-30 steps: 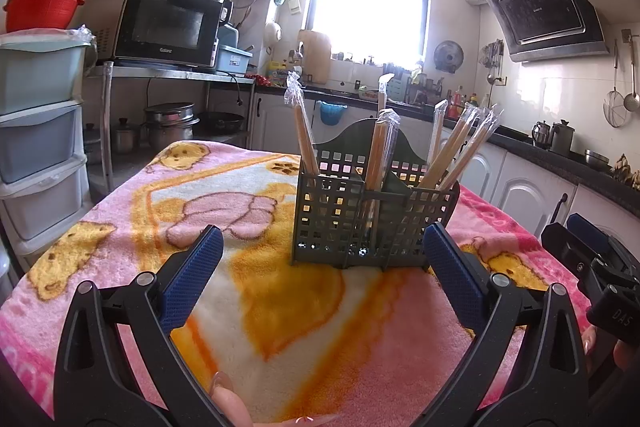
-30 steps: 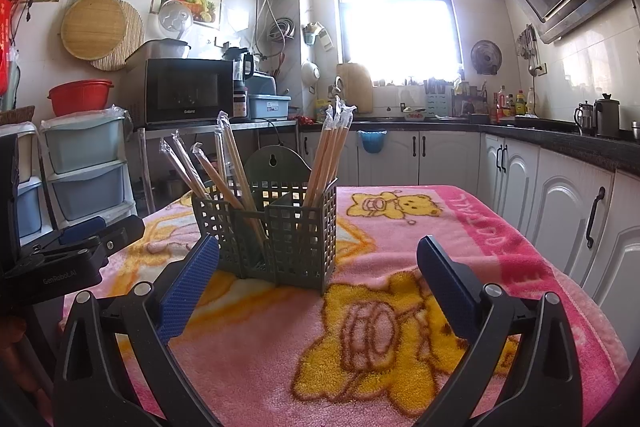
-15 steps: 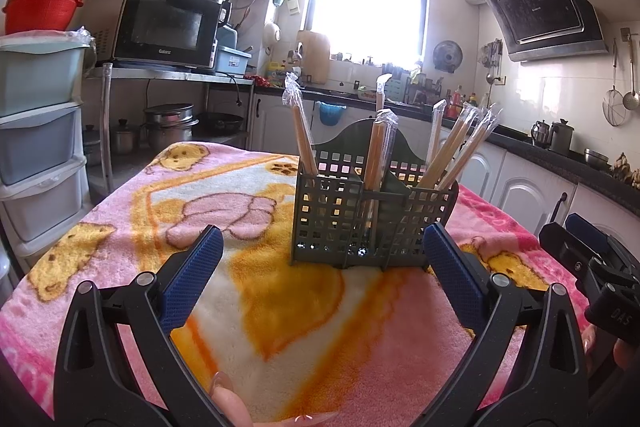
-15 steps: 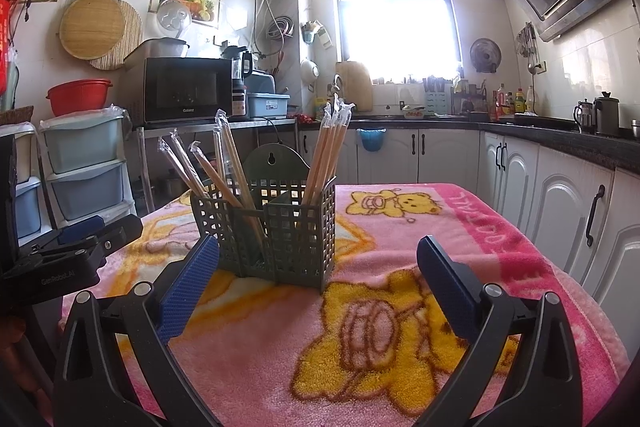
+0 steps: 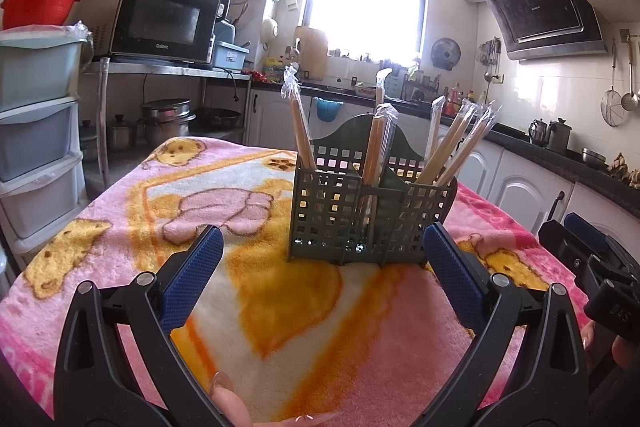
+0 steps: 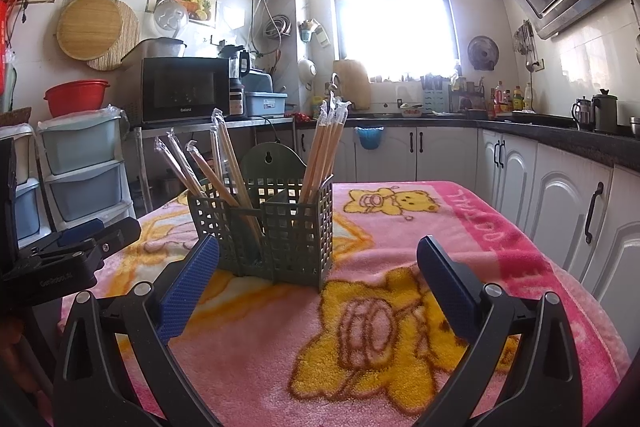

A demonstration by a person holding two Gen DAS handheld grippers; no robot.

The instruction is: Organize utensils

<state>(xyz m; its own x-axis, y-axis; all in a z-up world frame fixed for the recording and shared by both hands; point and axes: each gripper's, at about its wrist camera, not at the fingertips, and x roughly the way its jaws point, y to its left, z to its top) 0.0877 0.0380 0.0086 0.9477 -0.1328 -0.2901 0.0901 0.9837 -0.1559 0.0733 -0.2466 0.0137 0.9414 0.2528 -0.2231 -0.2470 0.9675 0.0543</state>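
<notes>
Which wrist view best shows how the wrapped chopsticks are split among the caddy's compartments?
The right wrist view: it sees the green caddy corner-on, with the wrapped chopsticks bunched in the near compartment and others fanned in the left one. The left wrist view faces the caddy front-on, backlit, with chopsticks overlapping.

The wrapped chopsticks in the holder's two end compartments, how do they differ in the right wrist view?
The chopsticks in the left end compartment fan apart and lean left; the chopsticks in the right end compartment stand close together as a tight bundle, nearly upright. The left group's tips spread at different heights; the right group's tips cluster. Both groups are in clear wrappers and sit in the same green holder.
</notes>
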